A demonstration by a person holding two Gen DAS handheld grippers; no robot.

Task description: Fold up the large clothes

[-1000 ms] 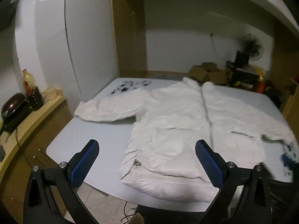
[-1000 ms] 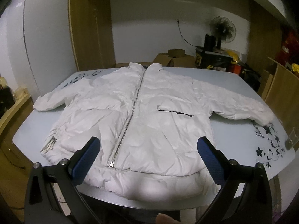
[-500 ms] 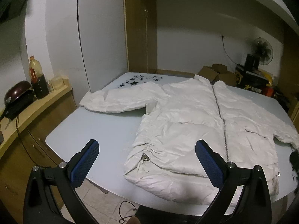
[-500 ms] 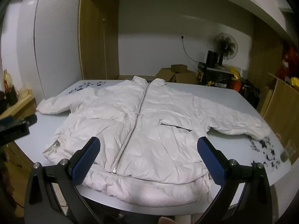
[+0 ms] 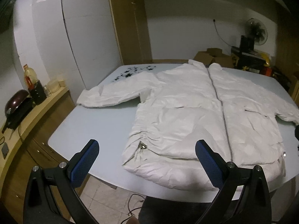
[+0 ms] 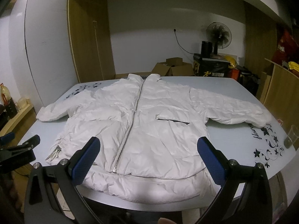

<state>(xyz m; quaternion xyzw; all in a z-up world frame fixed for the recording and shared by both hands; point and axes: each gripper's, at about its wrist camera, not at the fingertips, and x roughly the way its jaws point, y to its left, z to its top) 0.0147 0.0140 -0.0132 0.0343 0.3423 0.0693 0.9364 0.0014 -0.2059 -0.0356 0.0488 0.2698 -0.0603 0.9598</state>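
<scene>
The white jacket (image 6: 142, 130) lies flat, zipped, sleeves spread, on the pale surface (image 6: 233, 85). Folding hasn't begun. Left gripper (image 5: 147, 160) and right gripper (image 6: 149, 156) hover near the hem, jaws wide apart and empty; likely next, each takes a sleeve.

You are looking along a left gripper (image 5: 146, 155) built of matte black arms, each wearing a blue dimpled pad (image 5: 85, 163) and showing round silver screw heads at its joints. Your right gripper (image 6: 148, 154) is wearing the same black frame, blue textured pads (image 6: 210, 160) and silver screws.
</scene>
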